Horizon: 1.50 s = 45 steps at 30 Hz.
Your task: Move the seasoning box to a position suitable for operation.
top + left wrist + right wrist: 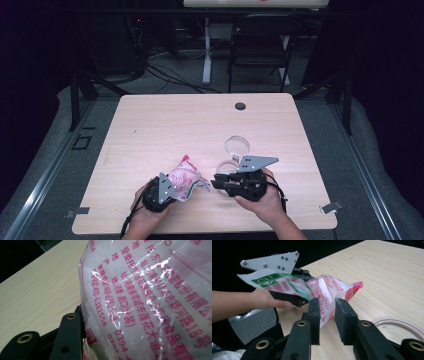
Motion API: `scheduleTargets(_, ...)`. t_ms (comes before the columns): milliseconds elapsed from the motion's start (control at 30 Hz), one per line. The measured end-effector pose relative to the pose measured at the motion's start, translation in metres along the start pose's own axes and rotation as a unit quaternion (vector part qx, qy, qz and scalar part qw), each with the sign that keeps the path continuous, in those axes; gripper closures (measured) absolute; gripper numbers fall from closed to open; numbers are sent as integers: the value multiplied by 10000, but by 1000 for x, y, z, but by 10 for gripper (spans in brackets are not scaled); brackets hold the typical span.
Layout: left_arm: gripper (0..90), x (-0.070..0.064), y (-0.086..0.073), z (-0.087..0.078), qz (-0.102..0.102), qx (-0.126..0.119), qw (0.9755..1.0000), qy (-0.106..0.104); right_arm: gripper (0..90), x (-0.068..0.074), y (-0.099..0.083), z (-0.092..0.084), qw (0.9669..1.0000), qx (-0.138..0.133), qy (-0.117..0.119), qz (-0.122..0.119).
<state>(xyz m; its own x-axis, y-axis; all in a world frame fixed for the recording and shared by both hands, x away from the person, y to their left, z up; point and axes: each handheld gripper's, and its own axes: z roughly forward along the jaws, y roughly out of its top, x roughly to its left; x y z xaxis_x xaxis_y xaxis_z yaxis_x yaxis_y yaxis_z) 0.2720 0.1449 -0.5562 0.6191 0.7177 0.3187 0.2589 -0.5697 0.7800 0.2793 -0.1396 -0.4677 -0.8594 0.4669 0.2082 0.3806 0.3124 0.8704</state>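
Bright light from above on the pale table (210, 125), dark room around it, white glare on the bag (150, 290), soft close-up focus, motion blur on the bag's green corner, faint shadows

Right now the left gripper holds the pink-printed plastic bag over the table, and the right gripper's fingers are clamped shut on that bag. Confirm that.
Not quite. The left gripper does hold the pink-printed plastic bag over the table, but the right gripper is not clamped on it: the right gripper view shows its fingers standing apart, the bag's corner loose in the gap.
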Motion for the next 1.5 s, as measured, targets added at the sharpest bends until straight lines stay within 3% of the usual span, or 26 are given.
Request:
scheduleTargets(367, 584, -6, 6, -6, 345, -267, 9988, 240, 719, -1, 2, -1, 9999, -88, -119, 47)
scheduleTargets(467, 585, -7, 9, -6, 523, -251, 9977, 355, 716, -1, 3, -2, 9998, -105, -150, 47)
scheduleTargets(767, 585, -4, 16, 1, 692, -296, 9960, 478, 698, -7, 4, -3, 9996, -120, -221, 134)
scheduleTargets(1033, 586, -8, 15, 3, 742, -285, 9957, 474, 642, -4, 11, -2, 9994, -278, -56, 215)
scheduleTargets(1233, 586, -12, 14, 1, 796, -302, 9954, 449, 645, 2, 11, 2, 9996, -164, -209, -23)
scheduleTargets(1400, 586, -12, 14, 1, 771, -286, 9958, 410, 641, 2, 12, -3, 9996, -244, -104, -44)
scheduleTargets(1500, 586, -10, 13, 1, 706, -285, 9962, 412, 631, 3, 10, -5, 9998, -132, -92, -137)
